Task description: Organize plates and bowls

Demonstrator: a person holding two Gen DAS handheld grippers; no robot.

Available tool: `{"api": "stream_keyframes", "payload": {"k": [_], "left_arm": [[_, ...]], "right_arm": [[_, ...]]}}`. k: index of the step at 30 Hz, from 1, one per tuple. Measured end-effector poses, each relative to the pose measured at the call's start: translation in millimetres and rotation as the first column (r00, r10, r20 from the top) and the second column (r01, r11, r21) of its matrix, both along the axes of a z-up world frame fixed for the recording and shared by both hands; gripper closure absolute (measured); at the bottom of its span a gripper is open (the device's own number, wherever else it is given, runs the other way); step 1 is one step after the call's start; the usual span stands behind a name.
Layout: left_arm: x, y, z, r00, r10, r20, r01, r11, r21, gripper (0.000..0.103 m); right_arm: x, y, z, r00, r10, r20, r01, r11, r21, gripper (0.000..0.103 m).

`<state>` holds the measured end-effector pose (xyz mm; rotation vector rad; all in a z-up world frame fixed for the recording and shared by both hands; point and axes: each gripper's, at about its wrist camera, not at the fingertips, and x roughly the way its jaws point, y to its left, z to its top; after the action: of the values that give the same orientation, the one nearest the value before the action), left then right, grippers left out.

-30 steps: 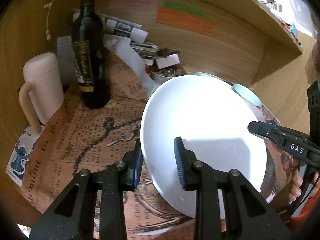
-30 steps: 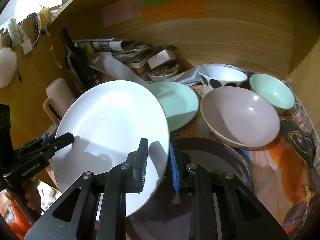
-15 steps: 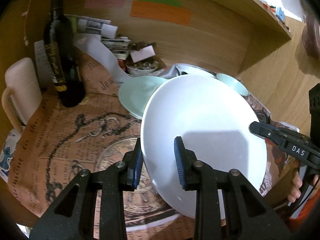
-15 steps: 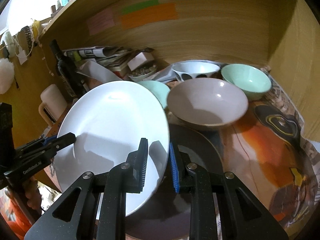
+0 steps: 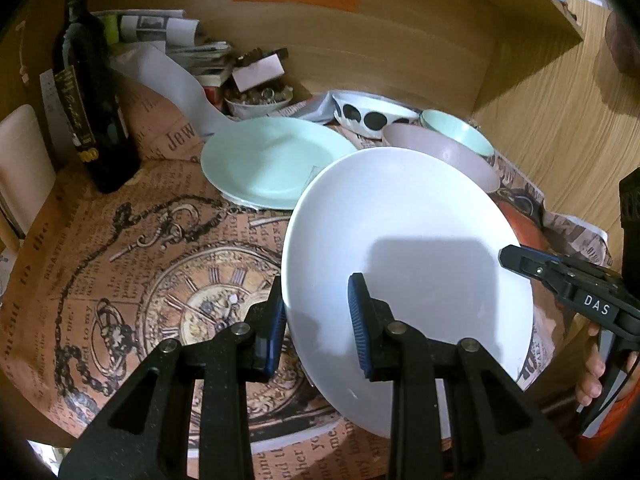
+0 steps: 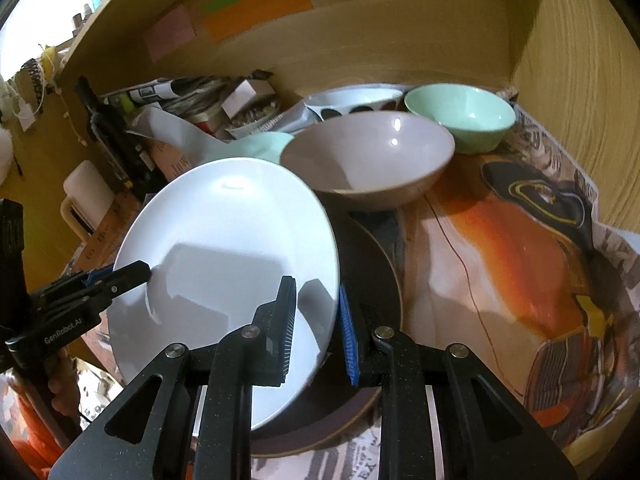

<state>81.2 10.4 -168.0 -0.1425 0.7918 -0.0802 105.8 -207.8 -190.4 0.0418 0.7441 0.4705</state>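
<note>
A wooden alcove [image 6: 400,32] with coloured paper strips [image 6: 256,8] on its back wall holds everything, its floor spread with printed newspaper [image 5: 120,280]. The largest dish is the white plate [image 5: 404,248], held tilted in the air above the paper, between the two grippers. The left gripper [image 5: 316,316] has its jaws closed on the plate's left rim, one blue pad under it and one on top; the right gripper [image 6: 318,320] pinches the opposite rim in a narrower grip, its pads on both faces. Under the plate's right side lies a dark round plate [image 6: 380,280] flat on the paper. Behind that sits a wide pale pink bowl [image 6: 368,160], with a mint bowl [image 6: 460,116] just beside it toward the right wall and a white bowl with black dots [image 5: 372,114] behind them. Left of the bowls a mint plate [image 5: 272,160] lies flat, seemingly on top of another plate. A dark wine bottle [image 5: 92,100] stands upright at the left, near a pale mug [image 6: 84,196]. At the back are piled newspapers [image 5: 172,36] and a small dish of oddments [image 5: 258,100]. Fingers [image 5: 590,376] show on the right gripper's handle.
</note>
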Motion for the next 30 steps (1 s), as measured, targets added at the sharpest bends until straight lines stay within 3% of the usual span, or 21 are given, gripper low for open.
{"api": "stream_keyframes", "payload": {"k": [19,30], "left_arm": [[14,-16,-13,0.997,-0.032,-0.065,0.034,0.999,0.035,0.071],[18,-30,-18,0.997,-0.050,-0.066,0.056,0.994,0.094,0.071]], "right_arm": [[8,-16,-15,0.998,-0.021,-0.067,0.023,0.999,0.036,0.084],[5,-25,-10,0.998,-0.043,-0.050,0.046,0.997,0.061,0.084]]}}
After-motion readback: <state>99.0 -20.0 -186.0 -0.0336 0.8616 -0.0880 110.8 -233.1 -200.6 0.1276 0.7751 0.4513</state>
